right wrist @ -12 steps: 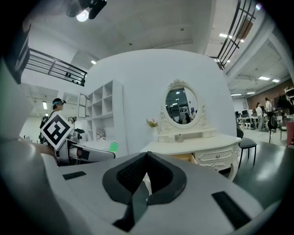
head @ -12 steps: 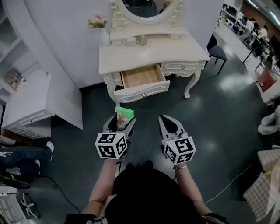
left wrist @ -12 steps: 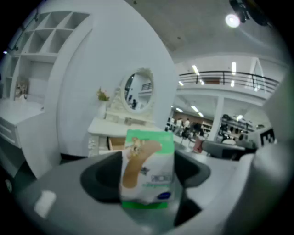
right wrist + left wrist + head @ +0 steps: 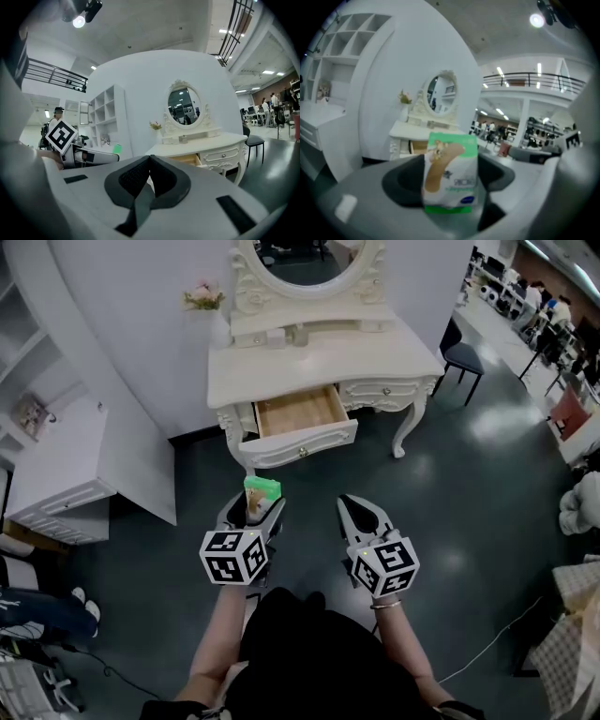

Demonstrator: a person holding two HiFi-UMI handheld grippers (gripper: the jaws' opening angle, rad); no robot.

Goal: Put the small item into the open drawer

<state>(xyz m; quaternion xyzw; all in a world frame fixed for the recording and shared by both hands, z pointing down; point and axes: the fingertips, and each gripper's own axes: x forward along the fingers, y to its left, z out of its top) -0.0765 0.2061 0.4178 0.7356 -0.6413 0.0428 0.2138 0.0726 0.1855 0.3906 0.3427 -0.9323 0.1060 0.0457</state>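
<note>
We hold the packet [image 4: 262, 488] clamped in the left gripper [image 4: 258, 502], the right gripper [image 4: 359, 512] closed and empty; the open drawer [image 4: 292, 411] lies well apart at twelve o'clock; approach and drop remain.

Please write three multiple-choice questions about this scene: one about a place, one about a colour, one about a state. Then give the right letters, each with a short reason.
1. Where is the packet?
A. in the drawer
B. in the left gripper
C. on the floor

2. What colour is the packet's top edge?
A. green
B. red
C. blue

3. How does the drawer stand?
A. pushed shut
B. pulled open
C. taken out, lying on the floor

Answers:
1 B: the left gripper view shows the packet clamped between the fingers.
2 A: a green band runs along its top.
3 B: the head view shows the drawer's wooden inside.
</note>
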